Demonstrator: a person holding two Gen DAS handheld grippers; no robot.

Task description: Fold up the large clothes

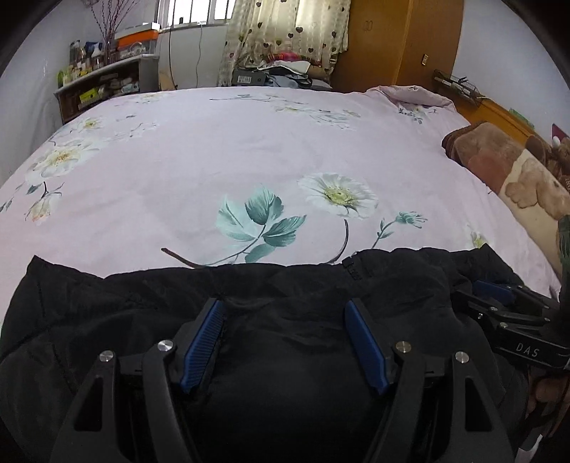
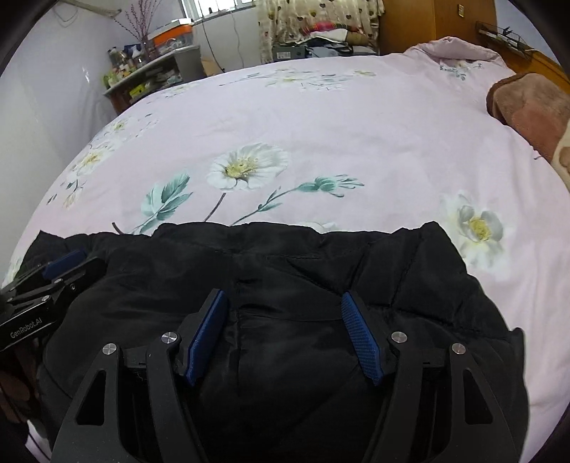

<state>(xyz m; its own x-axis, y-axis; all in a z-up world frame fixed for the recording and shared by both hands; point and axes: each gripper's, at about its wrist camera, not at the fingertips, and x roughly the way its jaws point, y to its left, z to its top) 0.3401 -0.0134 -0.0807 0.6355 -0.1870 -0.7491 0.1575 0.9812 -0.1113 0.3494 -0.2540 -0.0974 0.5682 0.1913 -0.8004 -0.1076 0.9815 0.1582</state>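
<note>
Left gripper (image 1: 285, 310) and right gripper (image 2: 283, 302) hovered side by side, jaws open, over the black jacket (image 2: 302, 270) at the bed's near edge; floral sheet (image 1: 213, 160) beyond lay bare.

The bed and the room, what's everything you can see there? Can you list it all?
Black puffer jacket: one, black, near edge of the bed, under both tongs.
Bedsheet: one, pale pink with white flowers, covering the bed.
Blanket: one, brown with a bear picture, right side of the bed.
Shelf: one, grey, far left by the wall, packed with bottles.
Curtain: one, cream with dark hearts, by the window.
Wardrobe: one, orange-brown wood, far right.
Left tongs: one, black with blue pads, open over the jacket.
Right tongs: one, same colours, open over the jacket.
</note>
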